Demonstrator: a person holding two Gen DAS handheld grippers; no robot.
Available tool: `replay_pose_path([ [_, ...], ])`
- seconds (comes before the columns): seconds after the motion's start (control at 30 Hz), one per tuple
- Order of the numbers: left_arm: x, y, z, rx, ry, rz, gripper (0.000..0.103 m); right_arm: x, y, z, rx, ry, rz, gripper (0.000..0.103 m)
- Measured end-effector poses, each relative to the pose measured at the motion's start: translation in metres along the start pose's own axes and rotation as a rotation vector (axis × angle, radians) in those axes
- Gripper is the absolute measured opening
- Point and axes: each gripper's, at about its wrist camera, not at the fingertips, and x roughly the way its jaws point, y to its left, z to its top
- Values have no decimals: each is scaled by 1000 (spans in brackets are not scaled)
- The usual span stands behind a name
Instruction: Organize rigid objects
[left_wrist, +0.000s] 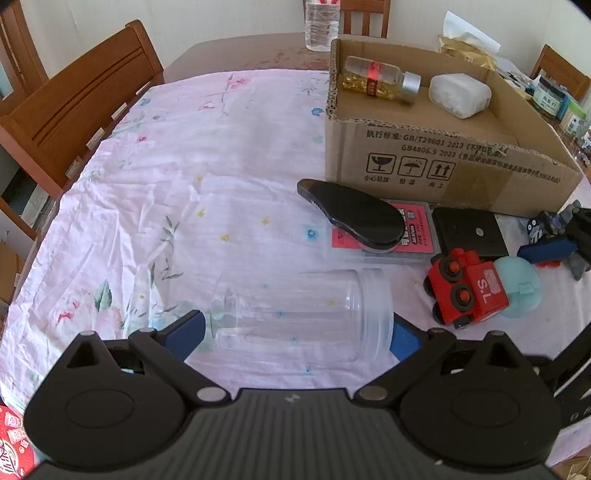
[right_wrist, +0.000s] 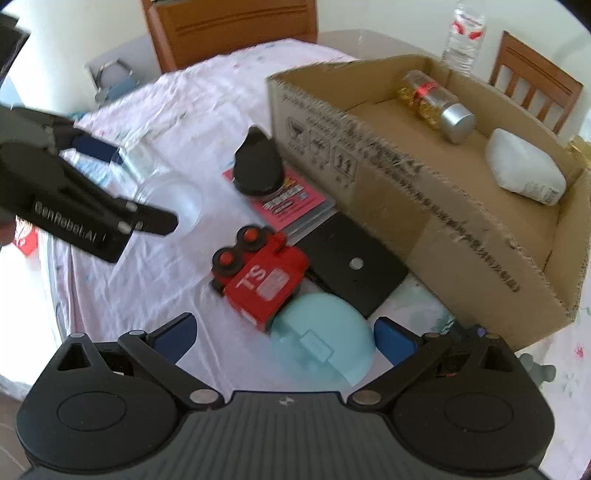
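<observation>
A clear plastic jar (left_wrist: 303, 314) lies on its side on the flowered cloth. My left gripper (left_wrist: 295, 332) is open, with one blue pad at each end of the jar; I cannot tell whether they touch it. My right gripper (right_wrist: 284, 336) is open and hovers over a pale blue dome (right_wrist: 325, 343) and a red toy truck (right_wrist: 262, 280). A cardboard box (right_wrist: 424, 221) holds a bottle of gold capsules (right_wrist: 436, 103) and a white container (right_wrist: 524, 170). In front of the box lie a black brush (left_wrist: 354, 214), a pink-labelled case (left_wrist: 417, 236) and a black plate (left_wrist: 469, 230).
A grey and blue toy figure (left_wrist: 554, 225) lies at the right by the box corner. A water bottle (left_wrist: 321, 26) stands behind the box. Wooden chairs (left_wrist: 81, 103) line the table's left and far sides. The pink cloth (left_wrist: 184, 166) stretches left of the objects.
</observation>
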Motion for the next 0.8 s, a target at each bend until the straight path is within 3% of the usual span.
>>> replay_pose_path([
  [0.2,1,0,-2,11,-3,-3,100,-3,12,-12,7,64,62,103],
  [0.43,5,2,-4,7,7,-14,100,2,17,-19,-23,42,-24,103],
  [0.8,17,-1,-9,-16,0,2,100,1,11,-23,-52,-10,-7,103],
])
